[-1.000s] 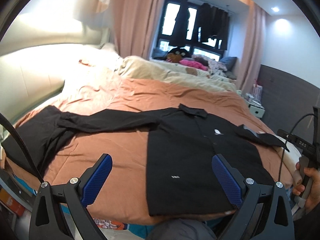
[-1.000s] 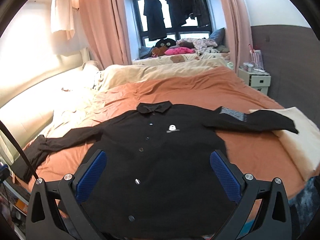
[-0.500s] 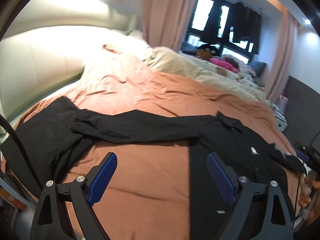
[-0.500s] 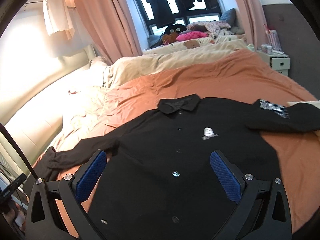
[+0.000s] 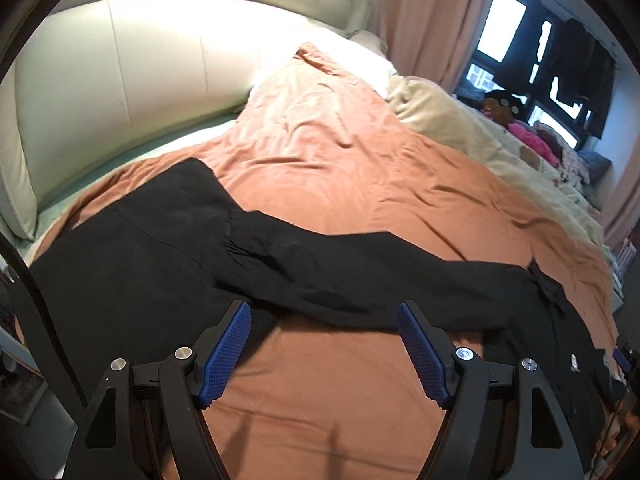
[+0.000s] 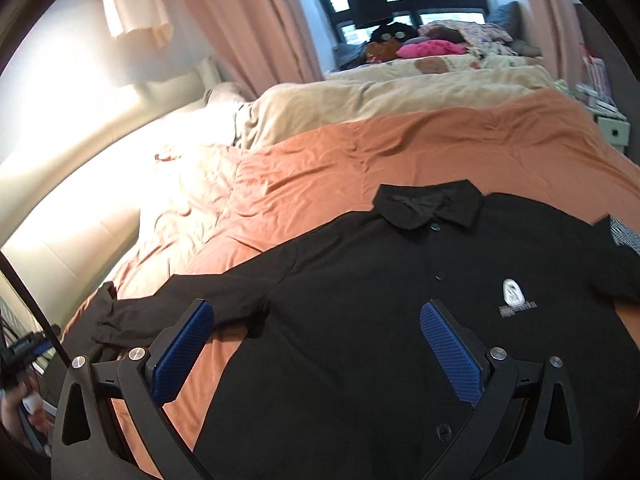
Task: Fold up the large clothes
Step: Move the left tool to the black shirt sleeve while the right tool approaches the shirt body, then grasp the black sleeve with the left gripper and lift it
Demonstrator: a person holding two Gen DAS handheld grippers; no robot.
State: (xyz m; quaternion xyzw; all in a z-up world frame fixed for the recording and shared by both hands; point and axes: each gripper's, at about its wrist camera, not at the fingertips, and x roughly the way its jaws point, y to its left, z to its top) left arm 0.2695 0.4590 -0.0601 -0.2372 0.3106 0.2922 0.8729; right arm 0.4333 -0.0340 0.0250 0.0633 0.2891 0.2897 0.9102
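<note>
Both hand-held grippers hover agape over the black shirt.

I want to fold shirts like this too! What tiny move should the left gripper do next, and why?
Probably ease the left gripper forward and down onto the sleeve. Its jaws are open and hold nothing, and the long black sleeve lies stretched flat across the bed just ahead of them. The shirt is spread out with buttons up, so folding that sleeve inward seems a sensible start.
</note>
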